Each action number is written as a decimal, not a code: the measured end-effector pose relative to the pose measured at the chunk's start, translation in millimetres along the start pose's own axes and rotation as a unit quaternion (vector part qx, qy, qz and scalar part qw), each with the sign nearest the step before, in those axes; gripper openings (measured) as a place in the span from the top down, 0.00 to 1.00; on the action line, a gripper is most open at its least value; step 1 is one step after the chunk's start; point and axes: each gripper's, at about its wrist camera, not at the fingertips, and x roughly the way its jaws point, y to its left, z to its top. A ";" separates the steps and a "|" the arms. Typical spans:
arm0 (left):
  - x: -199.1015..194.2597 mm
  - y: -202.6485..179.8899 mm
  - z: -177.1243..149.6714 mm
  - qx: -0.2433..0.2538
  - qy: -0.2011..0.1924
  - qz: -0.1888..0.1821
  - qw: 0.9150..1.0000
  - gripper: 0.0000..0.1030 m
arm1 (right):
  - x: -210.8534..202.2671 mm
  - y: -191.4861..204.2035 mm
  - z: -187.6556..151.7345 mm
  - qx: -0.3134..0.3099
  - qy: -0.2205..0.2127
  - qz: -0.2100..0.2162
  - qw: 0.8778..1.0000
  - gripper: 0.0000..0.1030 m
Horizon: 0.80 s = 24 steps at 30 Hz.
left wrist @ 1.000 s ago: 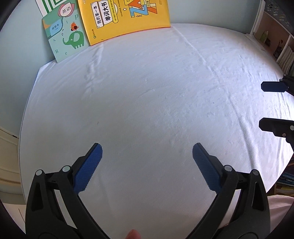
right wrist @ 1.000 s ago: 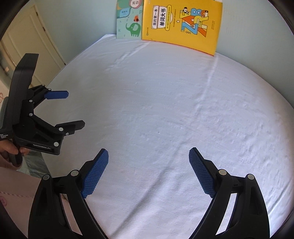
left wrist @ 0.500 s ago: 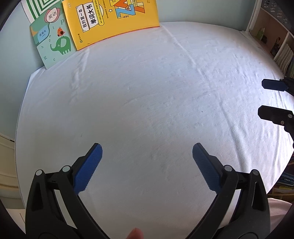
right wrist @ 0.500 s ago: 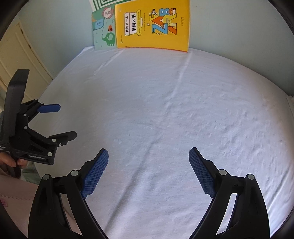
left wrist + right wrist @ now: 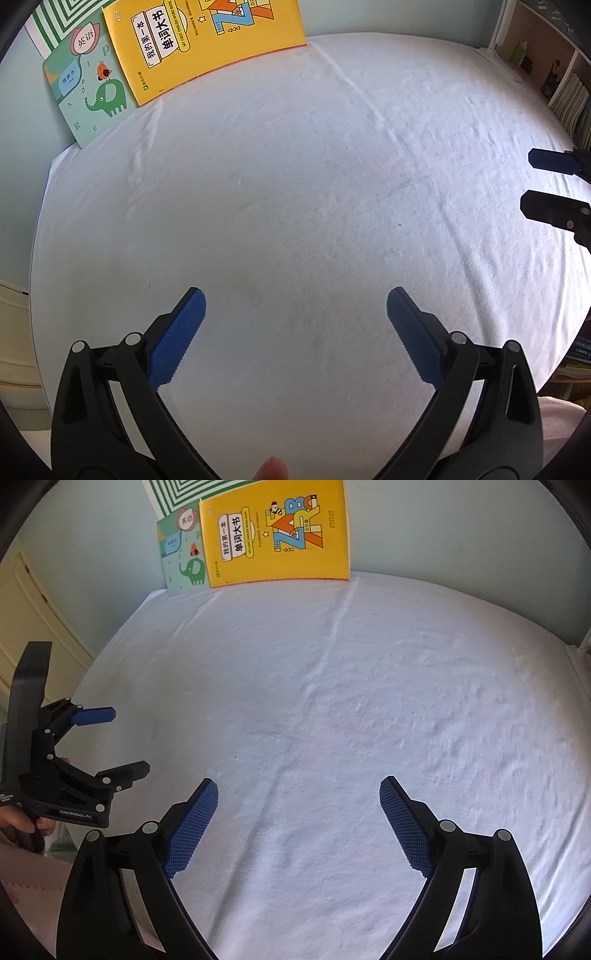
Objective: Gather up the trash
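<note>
No trash shows in either view. My left gripper (image 5: pixel 295 306) is open and empty above the near part of a table covered with a white cloth (image 5: pixel 295 177). My right gripper (image 5: pixel 299 794) is open and empty above the same cloth (image 5: pixel 351 701). In the left wrist view the right gripper (image 5: pixel 532 181) shows at the right edge, jaws apart. In the right wrist view the left gripper (image 5: pixel 129 742) shows at the left edge, jaws apart, with a hand on its handle.
A yellow book (image 5: pixel 207 40), a green elephant book (image 5: pixel 92 88) and a striped one (image 5: pixel 192 491) lean on the pale wall at the back. Bookshelves (image 5: pixel 561 85) stand to the right. A cream cupboard door (image 5: pixel 29 627) is on the left.
Both views have shifted over the last second: the books now sit higher and further right in the left view, and more central in the right view. Both grippers stay open.
</note>
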 end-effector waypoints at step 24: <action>2.2 -9.3 1.3 0.000 -0.001 0.011 1.000 0.07 | -2.6 -3.7 -4.2 0.000 0.002 0.001 1.000 0.14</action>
